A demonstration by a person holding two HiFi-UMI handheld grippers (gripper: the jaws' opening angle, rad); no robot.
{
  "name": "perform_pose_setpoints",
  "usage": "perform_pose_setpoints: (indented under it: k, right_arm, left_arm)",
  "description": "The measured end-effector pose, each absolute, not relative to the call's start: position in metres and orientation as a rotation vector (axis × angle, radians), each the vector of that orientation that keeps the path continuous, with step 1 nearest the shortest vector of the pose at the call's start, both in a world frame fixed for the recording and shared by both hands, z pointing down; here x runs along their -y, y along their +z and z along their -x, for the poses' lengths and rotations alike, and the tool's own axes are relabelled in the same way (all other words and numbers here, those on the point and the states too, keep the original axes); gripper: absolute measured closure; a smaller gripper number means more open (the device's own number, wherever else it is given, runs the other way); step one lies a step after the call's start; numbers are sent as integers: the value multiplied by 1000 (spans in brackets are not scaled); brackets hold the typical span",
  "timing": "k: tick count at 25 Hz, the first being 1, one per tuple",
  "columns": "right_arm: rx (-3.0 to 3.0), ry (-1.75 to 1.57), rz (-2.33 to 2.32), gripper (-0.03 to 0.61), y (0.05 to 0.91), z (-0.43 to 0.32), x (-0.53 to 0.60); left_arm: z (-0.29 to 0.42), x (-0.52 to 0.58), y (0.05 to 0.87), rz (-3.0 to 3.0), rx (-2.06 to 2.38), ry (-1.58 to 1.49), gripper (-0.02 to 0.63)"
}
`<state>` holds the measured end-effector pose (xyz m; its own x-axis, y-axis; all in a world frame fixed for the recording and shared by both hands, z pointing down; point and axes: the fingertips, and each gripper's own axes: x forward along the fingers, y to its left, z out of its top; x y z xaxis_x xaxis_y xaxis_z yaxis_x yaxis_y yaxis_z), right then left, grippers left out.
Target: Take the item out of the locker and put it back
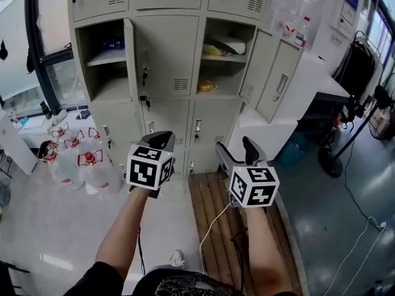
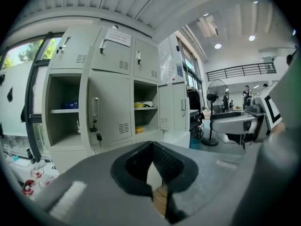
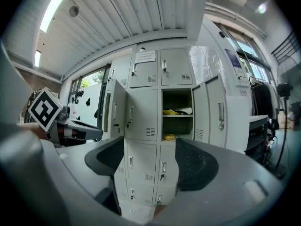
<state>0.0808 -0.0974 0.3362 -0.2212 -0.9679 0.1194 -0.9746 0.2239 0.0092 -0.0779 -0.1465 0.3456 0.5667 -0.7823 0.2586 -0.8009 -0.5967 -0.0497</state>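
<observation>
The grey locker bank (image 1: 163, 54) faces me with two compartments open. The right open one holds a yellow item (image 1: 207, 86) on its floor and a yellow and white bundle (image 1: 225, 45) on its shelf. These show again as the yellow item (image 3: 169, 136) and the bundle (image 3: 175, 111). The left open compartment has a blue box (image 1: 114, 42) on its shelf. My left gripper (image 1: 160, 139) is held well short of the lockers, jaws together and empty (image 2: 151, 147). My right gripper (image 1: 236, 150) is open and empty (image 3: 150, 159), aimed at the lower locker doors.
Packs of water bottles (image 1: 80, 162) stand on the floor at left. A wooden pallet (image 1: 222, 227) lies under my right arm, with a white cable (image 1: 207, 230) across it. Open locker doors (image 1: 271, 73) jut out at right. A fan stand (image 1: 333, 159) and a desk are further right.
</observation>
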Motion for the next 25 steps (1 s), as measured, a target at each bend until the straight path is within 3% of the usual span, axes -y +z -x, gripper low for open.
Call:
perform_pose_setpoints:
  k: [11, 25]
  right_arm:
    - [2311, 144, -1928, 227, 348, -73, 161]
    - [2258, 138, -1982, 229, 344, -75, 167]
  left_arm:
    - [83, 216, 355, -2727, 1299, 405, 614]
    - [76, 230, 359, -2760, 1219, 409, 614]
